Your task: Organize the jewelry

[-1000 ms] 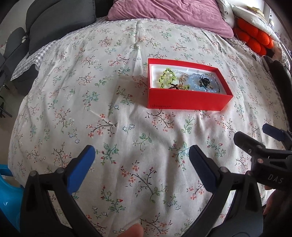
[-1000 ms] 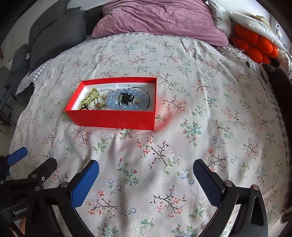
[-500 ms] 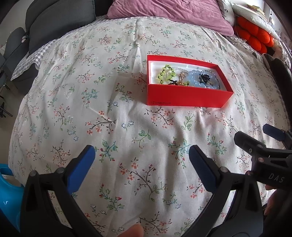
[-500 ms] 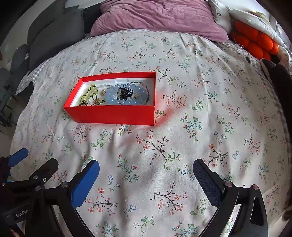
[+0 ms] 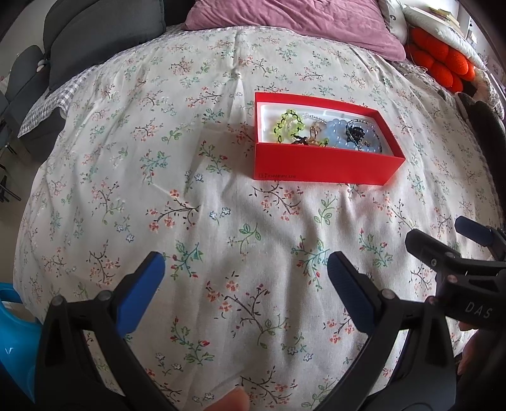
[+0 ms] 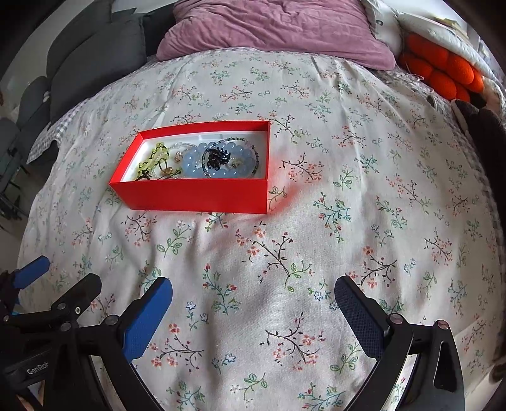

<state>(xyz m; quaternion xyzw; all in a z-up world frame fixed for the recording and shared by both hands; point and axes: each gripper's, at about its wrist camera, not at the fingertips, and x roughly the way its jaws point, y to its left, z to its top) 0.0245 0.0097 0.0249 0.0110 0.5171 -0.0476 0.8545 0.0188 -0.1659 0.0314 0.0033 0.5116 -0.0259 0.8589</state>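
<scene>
A red box [image 5: 322, 169] [image 6: 196, 194] sits on the floral bedspread [image 5: 221, 221]. It holds a yellow-green bracelet [image 5: 286, 125] [image 6: 151, 159], a pale blue bead bracelet [image 5: 340, 134] [image 6: 196, 164], a black hair clip [image 5: 355, 132] [image 6: 216, 156] and small gold pieces [image 5: 314, 134]. My left gripper [image 5: 245, 272] is open and empty, well short of the box. My right gripper [image 6: 253, 295] is open and empty, also short of the box, which lies to its left. Each gripper shows at the edge of the other's view.
A purple pillow [image 5: 284, 19] [image 6: 272, 28] lies at the head of the bed. An orange knotted cushion [image 5: 439, 60] [image 6: 442, 76] is at the far right. Dark grey cushions [image 5: 95, 34] stand at the far left. A blue object [image 5: 12, 319] is at the lower left edge.
Both grippers have drawn slightly closer to the bed and box; the box sits a little lower and larger in both views. Both jaws stay open.
</scene>
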